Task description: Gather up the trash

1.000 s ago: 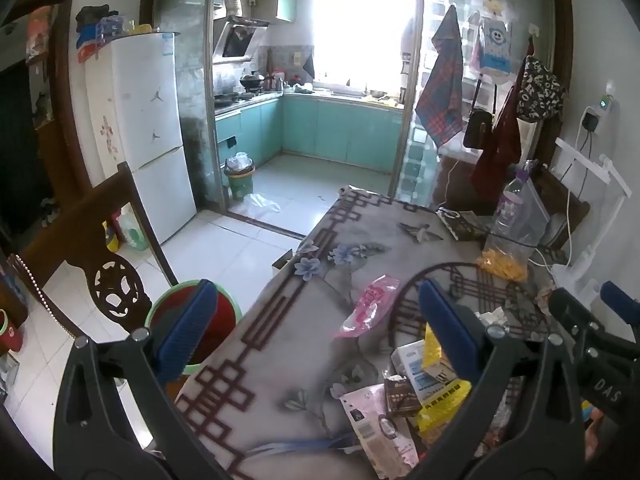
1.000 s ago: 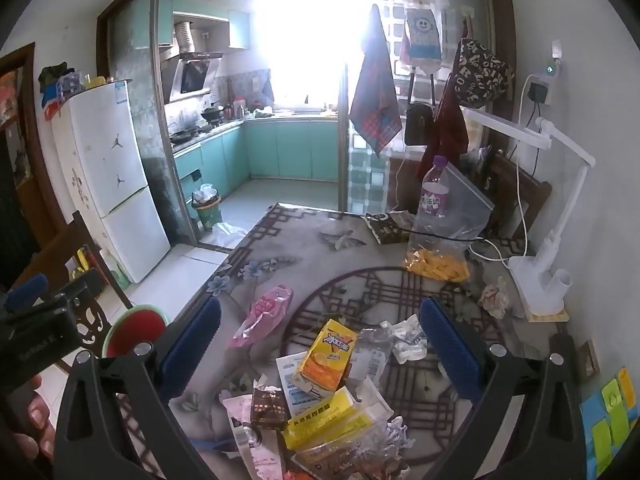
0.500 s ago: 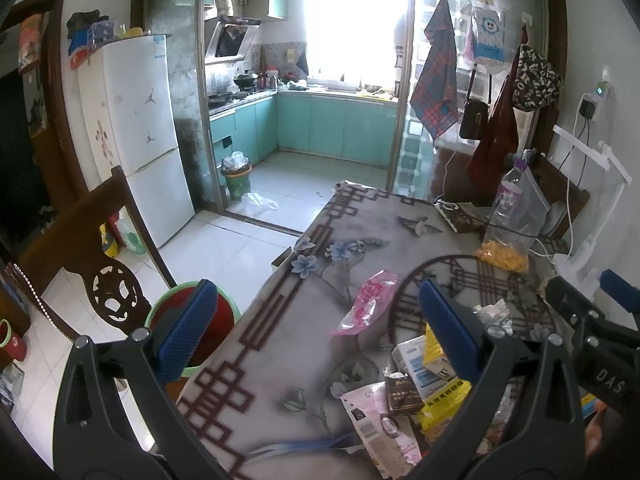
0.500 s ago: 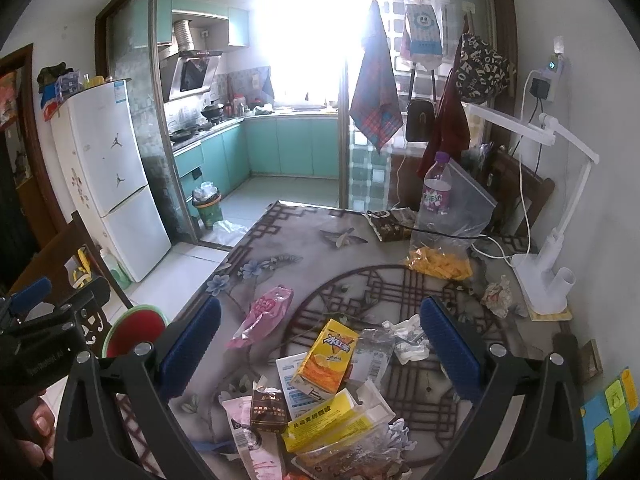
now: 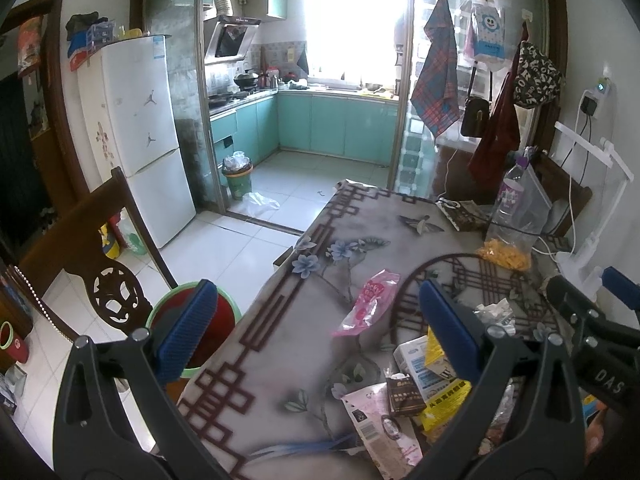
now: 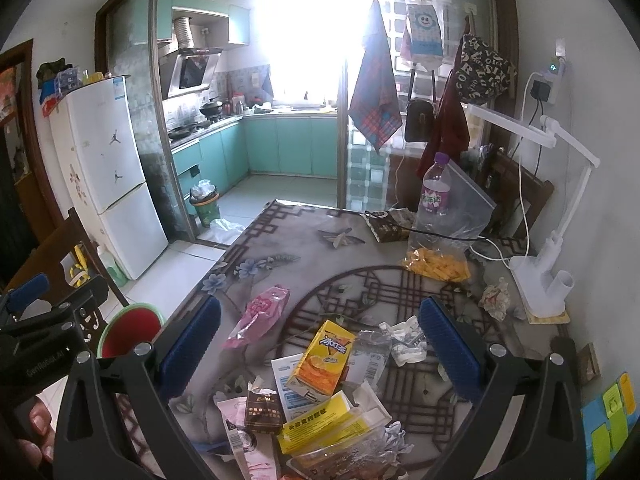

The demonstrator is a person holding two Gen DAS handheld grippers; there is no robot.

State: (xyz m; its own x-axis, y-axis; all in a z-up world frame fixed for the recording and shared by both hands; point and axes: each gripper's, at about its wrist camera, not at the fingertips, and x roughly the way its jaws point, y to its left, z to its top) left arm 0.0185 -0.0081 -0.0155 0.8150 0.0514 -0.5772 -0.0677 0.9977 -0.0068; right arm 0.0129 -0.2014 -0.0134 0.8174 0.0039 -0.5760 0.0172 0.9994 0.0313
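Note:
Trash lies in a heap on the patterned table [image 6: 304,248]: an orange drink carton [image 6: 322,358], a yellow box [image 6: 316,424], a small brown packet [image 6: 262,412], a white packet [image 6: 290,376], clear wrappers and crumpled paper [image 6: 404,340]. A pink wrapper [image 6: 258,314] lies apart to the left; it also shows in the left wrist view [image 5: 368,302]. A green bin with a red liner [image 5: 192,320] stands on the floor left of the table. My left gripper [image 5: 316,334] is open above the table's left edge. My right gripper [image 6: 320,348] is open above the heap, holding nothing.
A water bottle [image 6: 436,196], a clear bag with yellow snacks [image 6: 438,266], a dark snack bag [image 6: 390,226] and a white desk lamp [image 6: 548,280] stand at the table's far right. A crumpled tissue [image 6: 494,298] lies by the lamp. A wooden chair [image 5: 88,256] stands left.
Both grippers have shifted slightly; the views have tilted a little. Both stay open and nothing on the table has moved.

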